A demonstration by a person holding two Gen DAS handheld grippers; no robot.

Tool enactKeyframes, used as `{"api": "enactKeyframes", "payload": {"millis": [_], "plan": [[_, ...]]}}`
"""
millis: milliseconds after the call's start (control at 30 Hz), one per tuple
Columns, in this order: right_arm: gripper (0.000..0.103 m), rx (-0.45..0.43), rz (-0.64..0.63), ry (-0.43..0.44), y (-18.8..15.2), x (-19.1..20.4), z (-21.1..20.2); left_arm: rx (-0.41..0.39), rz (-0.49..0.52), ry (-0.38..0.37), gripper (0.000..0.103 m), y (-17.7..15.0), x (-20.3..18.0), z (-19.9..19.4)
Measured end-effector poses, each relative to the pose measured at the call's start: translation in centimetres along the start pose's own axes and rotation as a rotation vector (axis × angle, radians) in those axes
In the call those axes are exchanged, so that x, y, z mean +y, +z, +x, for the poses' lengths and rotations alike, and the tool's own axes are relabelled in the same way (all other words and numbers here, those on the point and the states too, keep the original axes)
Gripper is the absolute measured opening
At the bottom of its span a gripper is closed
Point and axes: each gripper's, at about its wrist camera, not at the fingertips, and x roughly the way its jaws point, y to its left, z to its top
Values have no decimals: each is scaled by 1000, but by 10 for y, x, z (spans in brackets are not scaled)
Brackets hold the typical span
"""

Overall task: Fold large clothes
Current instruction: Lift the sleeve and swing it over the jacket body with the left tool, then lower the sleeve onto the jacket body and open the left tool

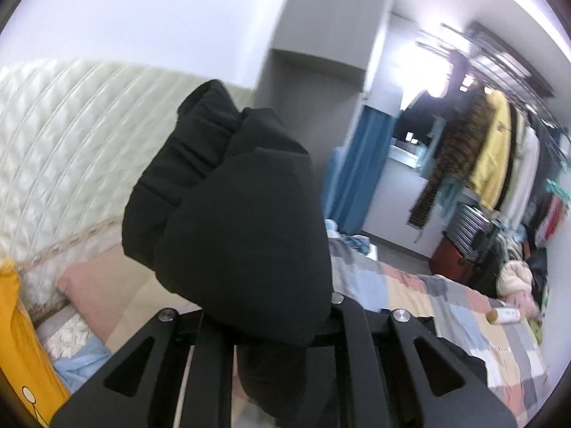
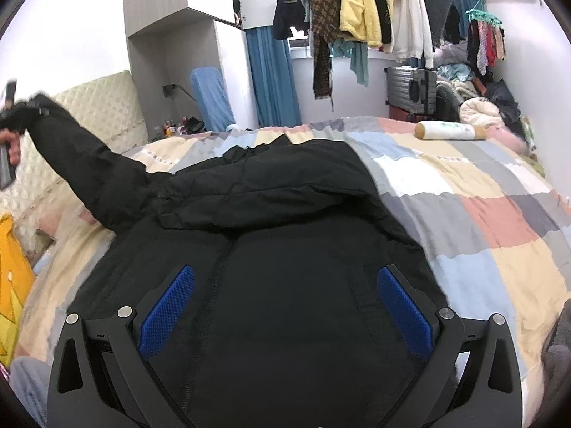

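Note:
A large black padded jacket (image 2: 285,249) lies spread on the patchwork bedspread (image 2: 481,214). One sleeve (image 2: 89,164) rises off the bed toward the left, where my left gripper (image 2: 14,117) holds its cuff in a person's hand. In the left wrist view the sleeve end (image 1: 228,221) bunches up in front of the camera and hides the fingertips of the left gripper (image 1: 274,324), which is shut on it. My right gripper (image 2: 285,306) hovers over the jacket body, its blue pads (image 2: 167,310) wide apart with nothing pressed between them.
A quilted cream headboard (image 1: 53,142) stands at the left, with a pink pillow (image 1: 96,285) below and a yellow cushion (image 2: 10,278). A cylindrical bolster (image 2: 449,130) lies at the far right of the bed. Hanging clothes (image 2: 357,7), a blue curtain (image 2: 271,78) and suitcases (image 2: 410,89) fill the back.

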Motion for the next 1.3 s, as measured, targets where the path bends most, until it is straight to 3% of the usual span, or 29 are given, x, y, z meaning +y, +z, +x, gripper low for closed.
{"api": "enactKeyframes", "payload": {"millis": [233,567,833,967,1167,1300], "plan": [[103,-3,58,30,0,-24,-3,-3,151,-87,14,-7,-105,-12],[103,-7,115,34,2,-56,-2,54,267,-211,14,-57,-228,-13],[103,-4,182,58,0,-75,0,114,337,-284,14,-123,-303,0],[103,-6,198,59,-2,-83,3,162,385,-305,15,-175,-336,19],[103,13,229,54,-6,-96,15,263,443,-284,15,-255,-370,52],[103,15,257,62,-10,-106,22,386,449,-248,15,-297,-381,85]]}}
